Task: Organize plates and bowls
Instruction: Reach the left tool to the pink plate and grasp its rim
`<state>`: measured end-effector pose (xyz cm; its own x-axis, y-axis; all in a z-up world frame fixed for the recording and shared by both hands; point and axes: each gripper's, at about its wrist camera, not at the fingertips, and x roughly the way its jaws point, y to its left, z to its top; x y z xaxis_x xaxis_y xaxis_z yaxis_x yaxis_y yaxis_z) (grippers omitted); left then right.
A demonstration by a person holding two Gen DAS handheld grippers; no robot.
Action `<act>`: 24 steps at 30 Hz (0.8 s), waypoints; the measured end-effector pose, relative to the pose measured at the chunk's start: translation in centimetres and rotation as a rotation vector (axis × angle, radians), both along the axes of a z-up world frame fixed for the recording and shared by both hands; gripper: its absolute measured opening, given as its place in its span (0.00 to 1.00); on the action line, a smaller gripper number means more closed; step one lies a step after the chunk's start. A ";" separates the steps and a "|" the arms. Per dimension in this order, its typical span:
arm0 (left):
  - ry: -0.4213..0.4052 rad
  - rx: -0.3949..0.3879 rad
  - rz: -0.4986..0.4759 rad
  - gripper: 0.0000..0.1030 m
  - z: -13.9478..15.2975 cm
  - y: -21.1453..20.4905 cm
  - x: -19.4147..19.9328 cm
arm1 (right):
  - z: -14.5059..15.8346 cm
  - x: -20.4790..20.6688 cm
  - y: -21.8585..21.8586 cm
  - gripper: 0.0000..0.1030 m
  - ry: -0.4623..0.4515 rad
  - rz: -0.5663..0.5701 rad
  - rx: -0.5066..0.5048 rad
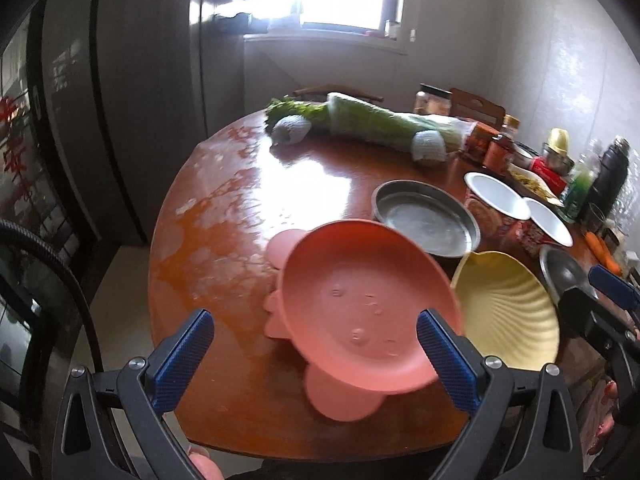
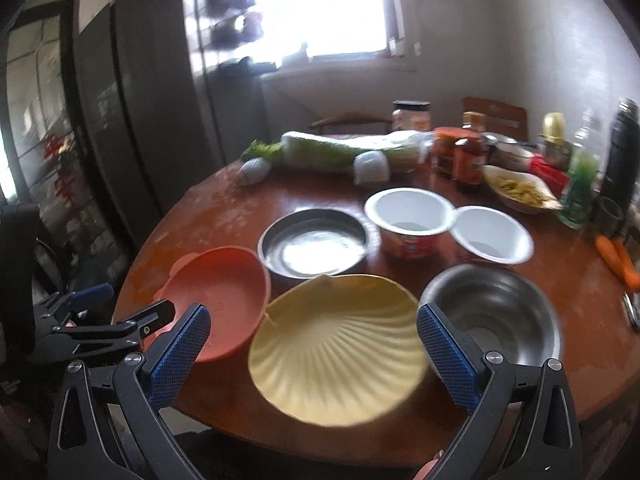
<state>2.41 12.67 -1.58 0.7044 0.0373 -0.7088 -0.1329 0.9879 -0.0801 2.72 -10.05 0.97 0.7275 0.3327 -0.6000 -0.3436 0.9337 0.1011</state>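
Observation:
A salmon-pink bowl (image 1: 360, 312) rests tilted on a pink flower-shaped plate (image 1: 280, 250) at the near side of the round wooden table (image 1: 224, 248). My left gripper (image 1: 316, 360) is open, with the bowl's near rim between its blue pads and its right pad at that rim. Beside the bowl lies a yellow shell-shaped plate (image 2: 336, 352). My right gripper (image 2: 314, 356) is open around the plate's near edge. Behind stand a steel pan (image 2: 314, 242), two white paper bowls (image 2: 410, 212) (image 2: 494, 234) and a steel bowl (image 2: 492, 312). The right wrist view shows the left gripper (image 2: 128, 304) beside the pink bowl (image 2: 216, 304).
A long cabbage (image 1: 384, 128) and greens lie across the far side. Jars (image 2: 460, 156), bottles, a dark flask (image 2: 622, 152), a dish of food (image 2: 520, 192) and carrots (image 2: 618, 256) crowd the right side. A dark fridge (image 1: 120, 100) stands to the left, and a window is behind.

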 end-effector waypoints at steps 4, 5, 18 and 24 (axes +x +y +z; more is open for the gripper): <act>0.027 0.000 0.004 0.99 -0.9 0.9 0.8 | -0.6 2.3 2.2 1.00 0.021 0.043 -0.052; 0.037 -0.009 -0.002 0.99 -1.3 1.2 1.0 | -0.8 2.7 2.4 1.00 0.027 0.053 -0.054; 0.081 -0.035 -0.056 0.96 -3.0 1.8 1.9 | -4.1 7.8 7.3 0.77 0.129 0.187 -0.111; 0.105 -0.047 -0.072 0.72 -3.7 1.5 2.2 | -5.4 7.9 8.7 0.50 0.138 0.237 -0.165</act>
